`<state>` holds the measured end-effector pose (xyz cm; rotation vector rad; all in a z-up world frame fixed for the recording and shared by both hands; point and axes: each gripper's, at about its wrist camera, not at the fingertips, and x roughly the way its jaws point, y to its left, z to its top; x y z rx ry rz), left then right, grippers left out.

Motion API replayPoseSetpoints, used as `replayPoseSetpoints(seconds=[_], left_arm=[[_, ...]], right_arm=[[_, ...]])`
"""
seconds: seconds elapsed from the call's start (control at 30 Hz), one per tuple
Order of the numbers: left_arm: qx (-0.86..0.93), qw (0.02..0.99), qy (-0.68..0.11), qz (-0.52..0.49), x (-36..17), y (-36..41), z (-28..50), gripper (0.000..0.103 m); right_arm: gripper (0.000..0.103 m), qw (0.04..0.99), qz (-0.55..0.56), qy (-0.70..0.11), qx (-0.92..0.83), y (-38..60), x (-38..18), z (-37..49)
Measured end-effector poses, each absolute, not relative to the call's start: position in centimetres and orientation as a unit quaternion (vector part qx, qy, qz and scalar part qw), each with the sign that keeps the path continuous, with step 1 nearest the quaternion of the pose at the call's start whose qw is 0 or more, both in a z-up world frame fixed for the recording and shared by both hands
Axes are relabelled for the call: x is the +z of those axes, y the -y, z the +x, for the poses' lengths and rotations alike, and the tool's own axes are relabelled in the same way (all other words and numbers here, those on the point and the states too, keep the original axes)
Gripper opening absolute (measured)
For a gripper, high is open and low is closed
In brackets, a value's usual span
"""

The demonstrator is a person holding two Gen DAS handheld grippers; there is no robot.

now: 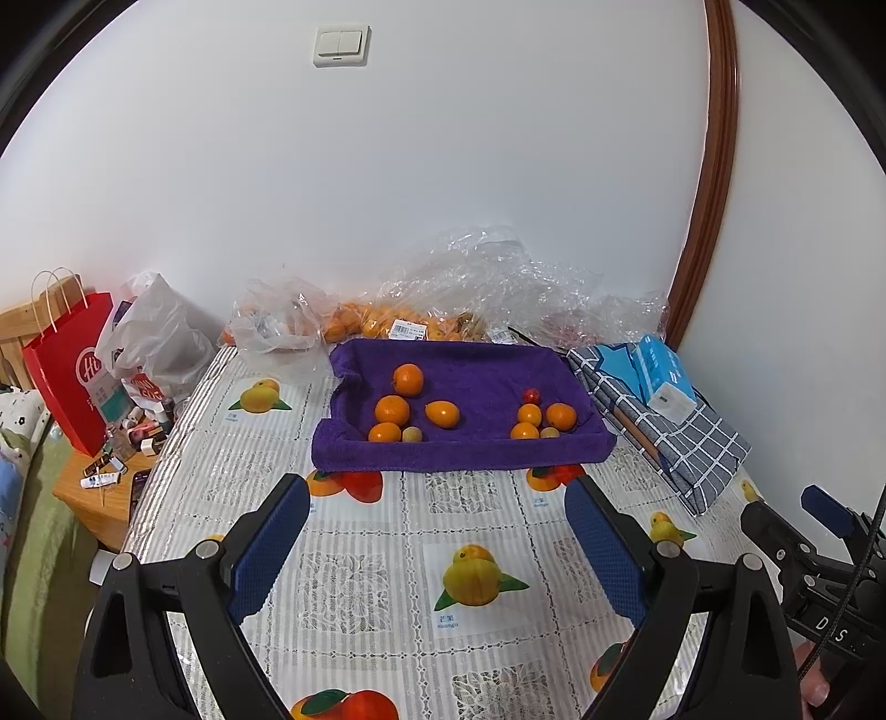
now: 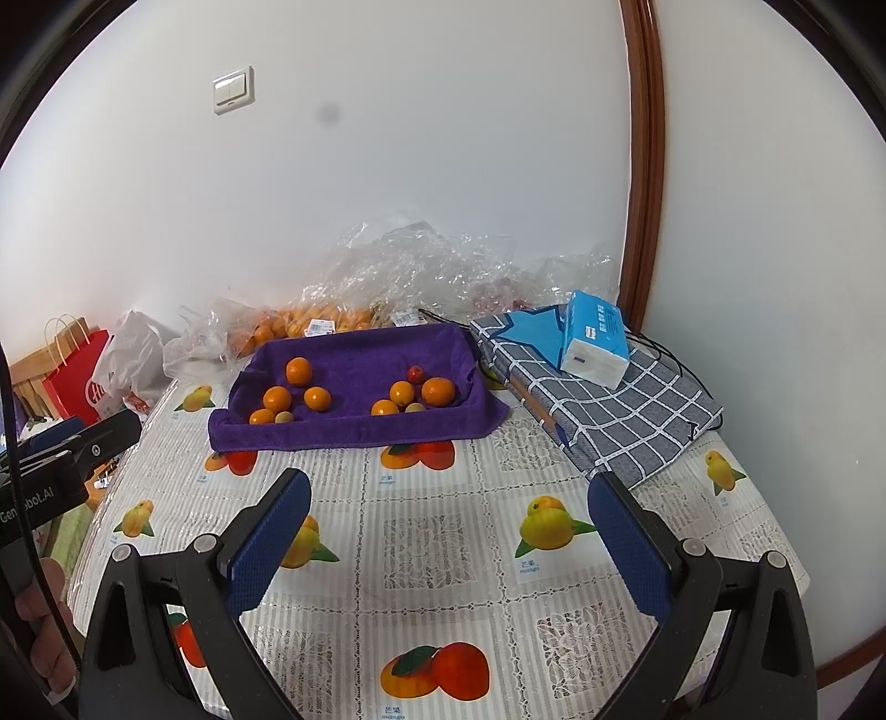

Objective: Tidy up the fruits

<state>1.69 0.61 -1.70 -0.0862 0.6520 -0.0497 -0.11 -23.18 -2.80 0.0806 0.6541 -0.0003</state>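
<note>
- Table (image 1: 387, 554) under fruit-print cloth is carrying a purple towel tray (image 1: 459, 448).
- We are holding left tongs (image 1: 437, 531) and right tongs (image 2: 448, 526) released, empty.
- We are judging the oranges (image 1: 392, 410) firm, round, roll-prone; taking them across the middle.

Home, likely my bedroom. Table (image 2: 443, 554) under fruit-print plastic cover stands against white wall. Light switch (image 1: 341, 45) on wall above table. Left of table: red shopping bag (image 1: 69, 365), low wooden stand (image 1: 94, 493) cluttered with cosmetics, bedding edge.

towel (image 1: 459, 448): purple terry cloth, matt | tablecloth (image 1: 365, 554): glossy plastic | bags (image 1: 487, 277): clear crinkled film
</note>
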Motion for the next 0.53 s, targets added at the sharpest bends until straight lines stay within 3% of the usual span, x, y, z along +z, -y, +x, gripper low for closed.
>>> replayPoseSetpoints(seconds=[0.53], left_arm=[[-0.017,0.948,-0.315,-0.044,-1.63,-0.73,1.92,0.094]], right_arm=[[0.099,0.946,0.039,-0.322,0.001,23.04,-2.79,-0.04]])
